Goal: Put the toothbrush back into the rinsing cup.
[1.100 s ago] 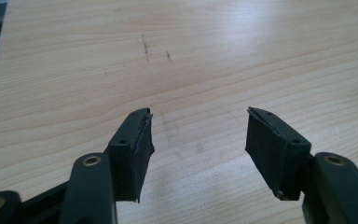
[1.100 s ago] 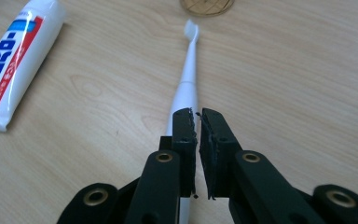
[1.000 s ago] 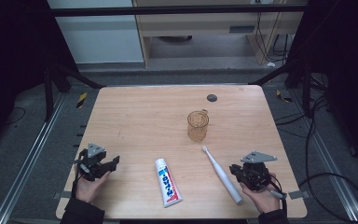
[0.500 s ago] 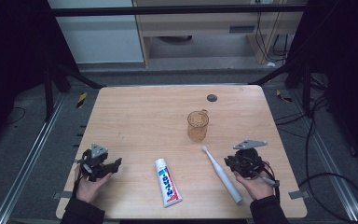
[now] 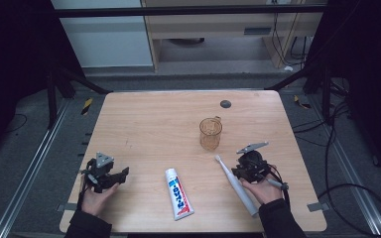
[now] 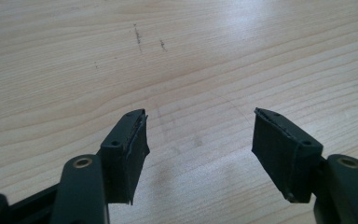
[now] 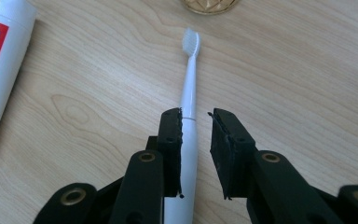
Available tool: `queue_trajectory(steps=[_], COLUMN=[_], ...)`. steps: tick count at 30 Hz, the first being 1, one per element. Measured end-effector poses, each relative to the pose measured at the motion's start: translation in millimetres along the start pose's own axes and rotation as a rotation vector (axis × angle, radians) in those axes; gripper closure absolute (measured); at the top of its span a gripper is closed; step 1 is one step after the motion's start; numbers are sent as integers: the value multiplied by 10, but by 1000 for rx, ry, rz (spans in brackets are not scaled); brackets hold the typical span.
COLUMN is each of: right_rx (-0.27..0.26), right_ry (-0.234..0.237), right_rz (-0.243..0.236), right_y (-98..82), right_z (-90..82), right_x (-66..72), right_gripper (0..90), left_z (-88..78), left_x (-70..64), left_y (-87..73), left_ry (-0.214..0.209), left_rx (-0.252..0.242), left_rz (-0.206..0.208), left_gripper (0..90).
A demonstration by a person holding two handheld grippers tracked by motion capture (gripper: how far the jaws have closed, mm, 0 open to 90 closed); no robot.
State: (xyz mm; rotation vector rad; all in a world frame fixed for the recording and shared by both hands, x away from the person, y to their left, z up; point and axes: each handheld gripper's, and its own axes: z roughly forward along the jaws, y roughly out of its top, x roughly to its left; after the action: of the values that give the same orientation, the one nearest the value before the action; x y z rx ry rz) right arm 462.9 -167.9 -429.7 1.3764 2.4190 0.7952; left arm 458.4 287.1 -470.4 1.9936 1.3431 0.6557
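The toothbrush (image 7: pixel 188 100), lying flat just right of the tube (image 5: pixel 178 193) with bristles toward the cup (image 5: pixel 211 133), looks light, stiff and slick, best pinched at its thick handle, which the right gripper (image 7: pixel 196 116), jaws just opening, straddles unpinched; left gripper (image 6: pixel 200 128) spread, empty.

One toothbrush (image 5: pixel 234 182), one toothpaste tube (image 5: pixel 178 193), one cup (image 5: pixel 211 133)
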Motion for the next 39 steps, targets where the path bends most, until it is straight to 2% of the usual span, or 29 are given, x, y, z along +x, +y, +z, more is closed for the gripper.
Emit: queue_trajectory(steps=[19, 39], right_rx=[99, 144], right_ry=[19, 8], right_rz=[4, 8], right_y=[-24, -88], right_z=[186, 354], right_x=[37, 37], right_gripper=[683, 650], left_z=[-11, -6], left_x=[6, 7], left_y=[5, 3], left_ry=[-2, -4], left_rx=[3, 9], left_rz=[-5, -3], left_gripper=[349, 349])
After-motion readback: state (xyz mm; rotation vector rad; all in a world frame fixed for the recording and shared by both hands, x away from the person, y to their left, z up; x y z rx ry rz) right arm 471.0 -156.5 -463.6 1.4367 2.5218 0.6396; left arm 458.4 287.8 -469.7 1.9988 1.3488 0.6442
